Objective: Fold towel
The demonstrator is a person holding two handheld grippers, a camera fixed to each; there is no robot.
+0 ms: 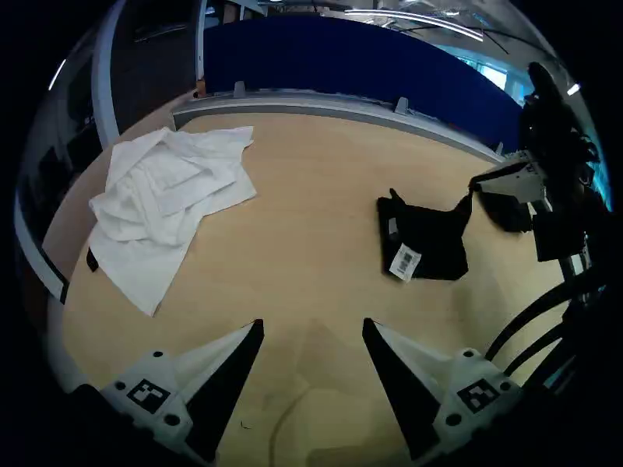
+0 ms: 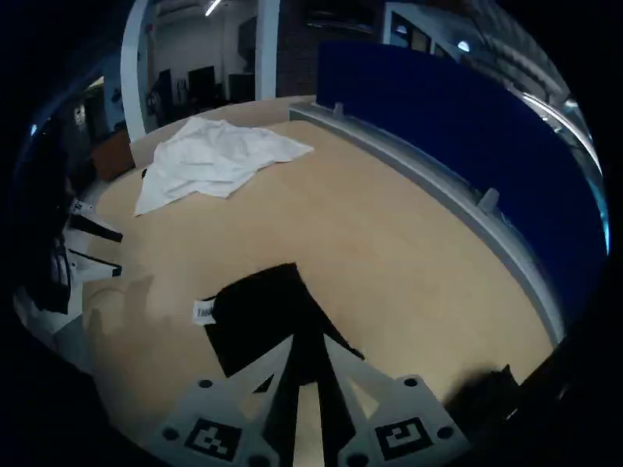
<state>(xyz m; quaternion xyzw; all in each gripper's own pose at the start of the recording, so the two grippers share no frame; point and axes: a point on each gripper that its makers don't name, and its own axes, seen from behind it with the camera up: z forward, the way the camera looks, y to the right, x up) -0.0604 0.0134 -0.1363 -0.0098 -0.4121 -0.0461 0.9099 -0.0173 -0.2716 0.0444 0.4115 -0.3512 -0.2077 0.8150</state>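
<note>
Left gripper view: L gripper (image 1: 312,321) wide apart | R gripper (image 2: 307,342) clamped on black towel (image 2: 249,311)

Two cloths well apart on one bench, a partition behind.

In the left gripper view the crumpled cloth (image 1: 167,202) lies at the far left of the bench (image 1: 311,179) and the towel (image 1: 424,237) lies right of the middle. Bare benchtop lies between them, and the partition (image 1: 350,62) runs along the back edge. The left gripper (image 1: 311,327) hovers over the near edge, fingers wide apart, with neither cloth between them. The right gripper (image 1: 475,187) is at the towel's far right corner, which rises to meet it. In the right gripper view its fingers are pinched together on the towel's near edge, a tag (image 2: 204,311) is at the towel's left, and the crumpled cloth is far behind.
</note>
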